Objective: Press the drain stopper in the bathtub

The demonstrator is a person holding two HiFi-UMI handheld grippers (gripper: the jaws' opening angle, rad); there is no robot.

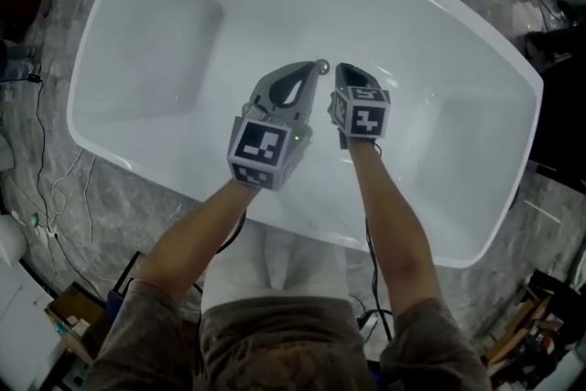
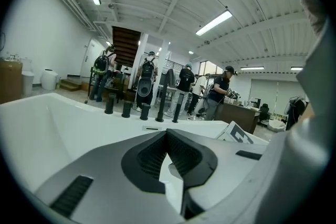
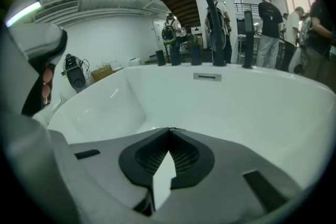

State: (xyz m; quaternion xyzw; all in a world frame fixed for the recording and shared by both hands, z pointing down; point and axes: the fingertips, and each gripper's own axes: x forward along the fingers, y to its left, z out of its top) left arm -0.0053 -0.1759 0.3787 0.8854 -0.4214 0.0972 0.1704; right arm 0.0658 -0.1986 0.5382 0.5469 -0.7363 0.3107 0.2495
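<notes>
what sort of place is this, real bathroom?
Probably not: it looks like an open workshop or lab hall. The freestanding bathtub sits among loose cables, under ceiling strip lights, with people standing around behind.

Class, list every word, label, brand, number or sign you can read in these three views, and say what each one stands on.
No readable text anywhere.
The left gripper and right gripper carry cubes with black-and-white square markers: patterns, not letters.
The small grey slotted plate on the white bathtub shows no legible print.
</notes>
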